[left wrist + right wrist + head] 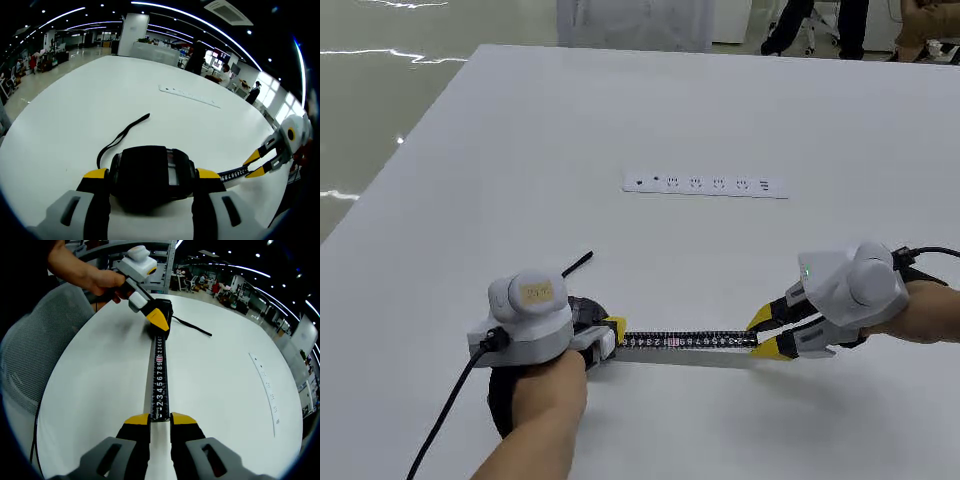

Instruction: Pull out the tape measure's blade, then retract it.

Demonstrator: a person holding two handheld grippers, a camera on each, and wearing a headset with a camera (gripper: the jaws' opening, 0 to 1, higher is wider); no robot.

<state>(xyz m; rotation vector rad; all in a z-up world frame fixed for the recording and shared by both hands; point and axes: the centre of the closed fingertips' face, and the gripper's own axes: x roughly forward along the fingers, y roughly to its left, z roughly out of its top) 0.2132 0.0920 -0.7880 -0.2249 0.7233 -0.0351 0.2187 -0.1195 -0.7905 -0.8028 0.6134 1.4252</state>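
Note:
A black tape measure case (150, 176) sits on the white table, clamped between the yellow-tipped jaws of my left gripper (152, 175). In the head view the case (588, 316) lies at the lower left under my left gripper (610, 335). Its black blade (688, 341) with white numbers runs rightward, pulled out a short length. My right gripper (765, 333) is shut on the blade's end. Along the right gripper view the blade (159, 385) stretches from my right gripper (160, 421) to the case (162, 310). A black wrist strap (120, 136) trails from the case.
A white power strip (705, 185) lies flat mid-table beyond the blade. Cables trail from both grippers toward me. A mesh chair (35, 345) stands beside the table. People and office furniture are far off past the table's far edge.

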